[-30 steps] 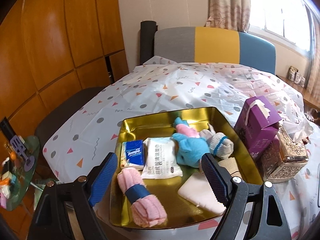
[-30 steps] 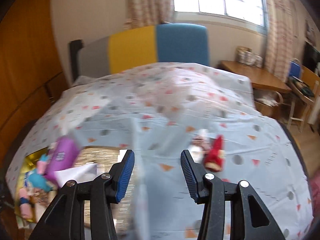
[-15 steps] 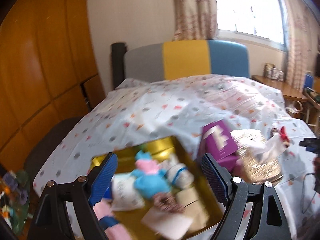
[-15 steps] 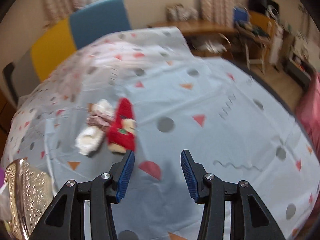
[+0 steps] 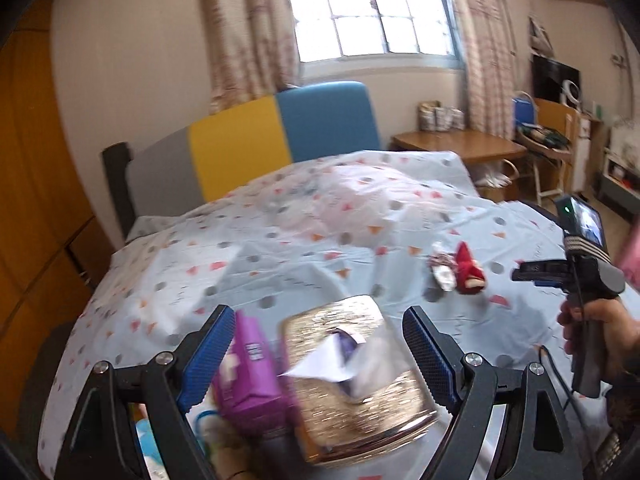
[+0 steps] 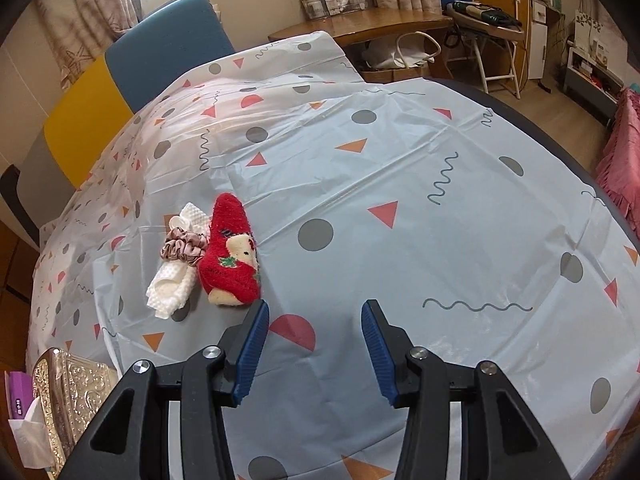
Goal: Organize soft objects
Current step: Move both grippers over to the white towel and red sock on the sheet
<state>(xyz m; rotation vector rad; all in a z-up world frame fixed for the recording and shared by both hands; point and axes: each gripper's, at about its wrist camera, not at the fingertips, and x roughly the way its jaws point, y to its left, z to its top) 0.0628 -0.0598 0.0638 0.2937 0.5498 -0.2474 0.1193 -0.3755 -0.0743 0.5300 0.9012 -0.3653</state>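
Motion blur smears the purple tissue box (image 5: 248,376) and gold tissue holder (image 5: 360,384) under the left gripper (image 5: 320,352), whose jaws gape, gripping nothing. The red sock (image 6: 232,256) lies on the tablecloth (image 6: 400,200), touching a pink scrunchie (image 6: 182,248) and white cloth (image 6: 172,284); the right gripper (image 6: 314,344) hangs just beside the sock, jaws parted and empty.

In the right wrist view the pale patterned plastic tablecloth (image 6: 400,184) lies bare across the centre and right of the frame, open room for a gripper. At left centre a fuzzy red sock (image 6: 232,252), a pink satin scrunchie (image 6: 182,247) and a white waffle cloth (image 6: 172,286) crowd together, touching. At lower left an ornate silver tissue box (image 6: 68,396) and a purple tissue carton (image 6: 18,398) block the edge
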